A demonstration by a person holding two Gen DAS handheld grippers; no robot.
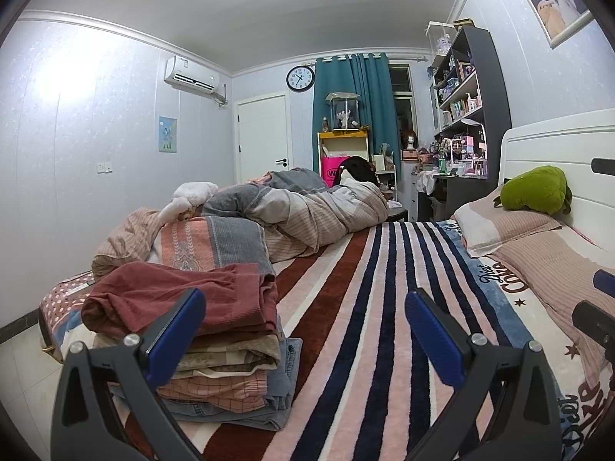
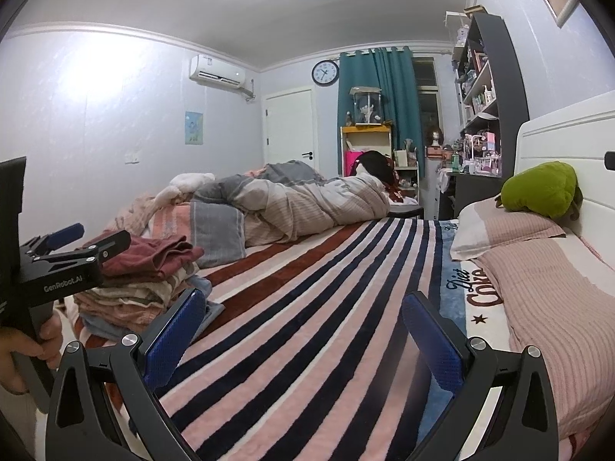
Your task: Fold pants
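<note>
The left gripper [image 1: 305, 307] is hovering with its blue pads spread wide and nothing between them, just beside the stack of folded clothes [image 1: 215, 353] that is sitting on the striped blanket [image 1: 365, 307]. The right gripper [image 2: 303, 311] is likewise gaping open and empty, hanging over the bare stripes further from the stack, toward the pillow [image 2: 507, 230].

The dark red pants [image 1: 180, 299] are lying folded on top of the stack, rumpled at the near edge. The left gripper's near finger is covering part of the stack's front, so I cannot tell how many garments are lying under the pants, nor what each one is.

In the right wrist view the left gripper is showing from the side, in front of the stack and hiding its left end; a hand [image 2: 23, 349] is clutching its handle, cut off by the frame edge.

Beyond the stack, a crumpled duvet [image 1: 307, 211] is heaped across the bed, and something dark is poking up behind it, too obscured to identify. A green plush toy [image 1: 534, 190] is resting on the pillow, against the headboard.
</note>
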